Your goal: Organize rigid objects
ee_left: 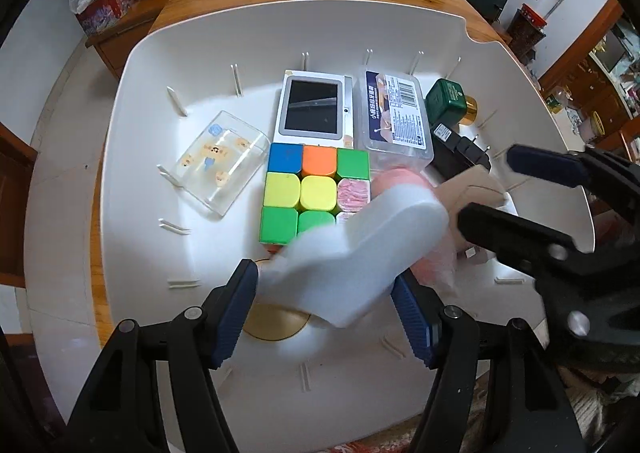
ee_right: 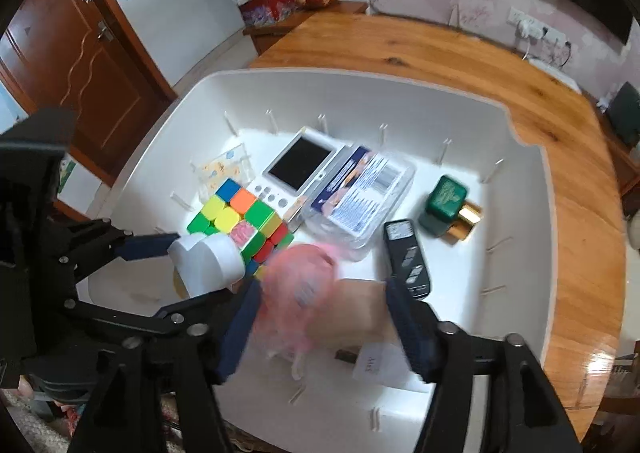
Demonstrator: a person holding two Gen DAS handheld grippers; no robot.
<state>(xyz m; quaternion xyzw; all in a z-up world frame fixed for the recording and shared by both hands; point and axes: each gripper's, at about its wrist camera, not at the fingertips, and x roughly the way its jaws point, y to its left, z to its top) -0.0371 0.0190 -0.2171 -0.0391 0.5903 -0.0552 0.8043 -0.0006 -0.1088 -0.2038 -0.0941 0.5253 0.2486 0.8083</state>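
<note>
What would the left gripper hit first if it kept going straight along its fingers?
Likely the white bottle already between the left gripper fingers; beyond it, the white bin floor. Depth is unclear.

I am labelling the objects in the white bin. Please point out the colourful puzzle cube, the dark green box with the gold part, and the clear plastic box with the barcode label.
Colourful puzzle cube [ee_left: 312, 193]: left wrist view, yellow centre tile.
Dark green box [ee_right: 444, 199]: right wrist view, top face.
Clear plastic box [ee_left: 400, 113]: left wrist view, printed label.
</note>
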